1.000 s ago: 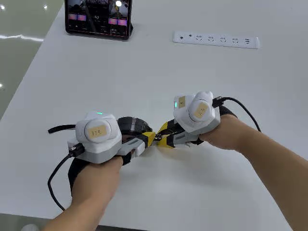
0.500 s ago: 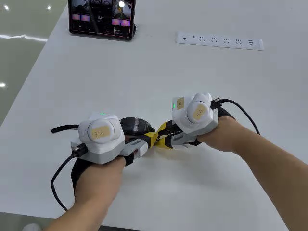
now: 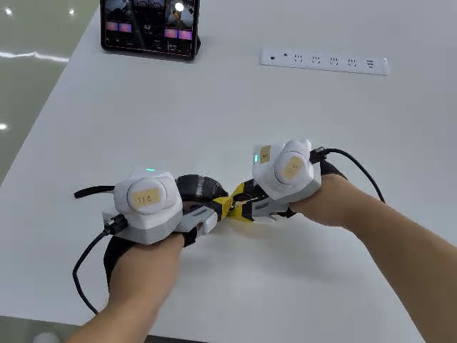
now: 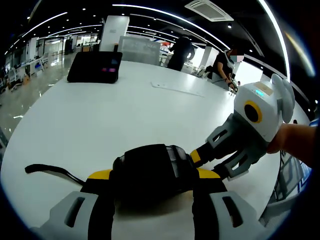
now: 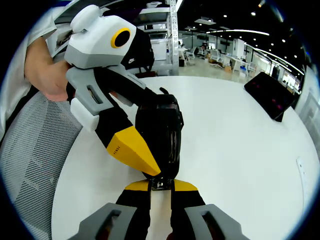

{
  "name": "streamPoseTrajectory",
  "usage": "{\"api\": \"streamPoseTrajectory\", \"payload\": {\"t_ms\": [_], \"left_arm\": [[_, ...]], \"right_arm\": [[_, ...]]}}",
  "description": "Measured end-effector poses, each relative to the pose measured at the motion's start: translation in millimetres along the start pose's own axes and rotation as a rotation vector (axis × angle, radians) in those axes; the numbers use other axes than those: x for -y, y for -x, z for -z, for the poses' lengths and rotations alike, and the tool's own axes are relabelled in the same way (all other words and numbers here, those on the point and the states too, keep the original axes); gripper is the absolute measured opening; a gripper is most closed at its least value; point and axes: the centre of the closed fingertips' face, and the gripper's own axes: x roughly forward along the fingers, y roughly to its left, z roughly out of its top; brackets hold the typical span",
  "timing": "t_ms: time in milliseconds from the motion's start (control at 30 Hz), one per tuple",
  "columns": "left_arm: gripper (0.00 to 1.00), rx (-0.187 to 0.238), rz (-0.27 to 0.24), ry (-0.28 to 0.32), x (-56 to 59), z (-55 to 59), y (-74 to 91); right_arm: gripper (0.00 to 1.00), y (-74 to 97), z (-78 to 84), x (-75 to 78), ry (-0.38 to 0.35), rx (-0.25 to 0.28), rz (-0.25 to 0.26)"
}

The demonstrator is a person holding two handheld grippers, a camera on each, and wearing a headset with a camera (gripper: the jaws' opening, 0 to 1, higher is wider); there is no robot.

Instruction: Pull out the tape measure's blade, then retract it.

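Head view: on the white tabletop [image 3: 300, 286] a black round tape measure [image 3: 198, 187] sits between the two tools, with the left gripper [image 3: 214, 207] clamped across its case and the right gripper [image 3: 239, 207] meeting it tip to tip; a dark tablet [image 3: 148, 27] and a white power strip [image 3: 325, 61] lie at the far edge. Left gripper view: own jaws part-open, yellow-tipped fingers pressed on either side of the case, black wrist strap [image 4: 50, 170] lying on the table, right gripper's tips at the case's far side. Right gripper view: own jaws nearly closed, pinching the small metal end hook [image 5: 161, 184], which lies right against the case mouth
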Motion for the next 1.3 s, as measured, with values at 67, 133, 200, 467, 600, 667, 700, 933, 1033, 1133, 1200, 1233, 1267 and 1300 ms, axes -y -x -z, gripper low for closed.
{"api": "streamPoseTrajectory", "payload": {"t_ms": [67,133,200,467,600,667,700,933,1033,1133,1200,1233,1267,1300], "left_arm": [[0.59,0.0,0.001,-0.001,0.0,-0.1,-0.1],[0.59,-0.001,0.002,-0.001,0.0,-0.2,-0.1],[0.59,0.001,0.001,-0.001,-0.1,-0.5,-0.3],[0.6,-0.02,0.004,-0.002,0.1,0.3,-0.8],[0.6,-0.027,0.004,-0.041,0.3,-0.3,-1.0],[0.61,-0.029,0.001,-0.047,0.6,0.2,-0.9],[0.61,-0.029,0.0,-0.046,0.4,0.2,-0.8],[0.6,-0.032,0.0,-0.061,0.4,1.3,0.3],[0.6,-0.033,0.002,-0.054,0.4,1.7,0.8],[0.6,-0.034,0.002,-0.059,0.5,1.9,2.1],[0.6,-0.035,0.003,-0.064,0.6,2.1,2.9],[0.59,-0.036,0.004,-0.068,0.6,2.1,3.5],[0.59,-0.036,0.005,-0.07,0.7,2.3,4.0],[0.59,-0.038,0.006,-0.074,0.6,2.5,4.5]], "right_arm": [[0.11,-0.1,0.0,0.0,0.0,0.001,0.002],[0.11,-0.3,0.0,0.1,-0.004,0.002,0.002],[0.12,-0.4,-0.1,0.1,-0.003,0.001,0.002],[0.13,-0.5,-0.3,-0.9,0.0,0.001,-0.004],[0.19,-0.4,0.1,0.4,-0.02,-0.001,0.0],[0.21,-0.5,-0.2,0.9,-0.016,-0.001,0.003],[0.21,-0.5,-0.2,0.6,-0.018,-0.001,0.001],[0.22,-0.8,-0.1,0.4,-0.025,-0.002,0.005],[0.22,0.0,-0.8,0.6,-0.024,-0.002,0.008],[0.23,2.3,-1.8,1.0,-0.03,0.004,0.019],[0.24,3.8,-1.6,1.3,-0.036,0.007,0.024],[0.25,4.5,-1.3,0.9,-0.048,0.01,0.025],[0.26,4.9,-0.5,0.9,-0.046,0.008,0.029],[0.27,5.6,0.5,0.8,-0.05,0.006,0.032]]}}
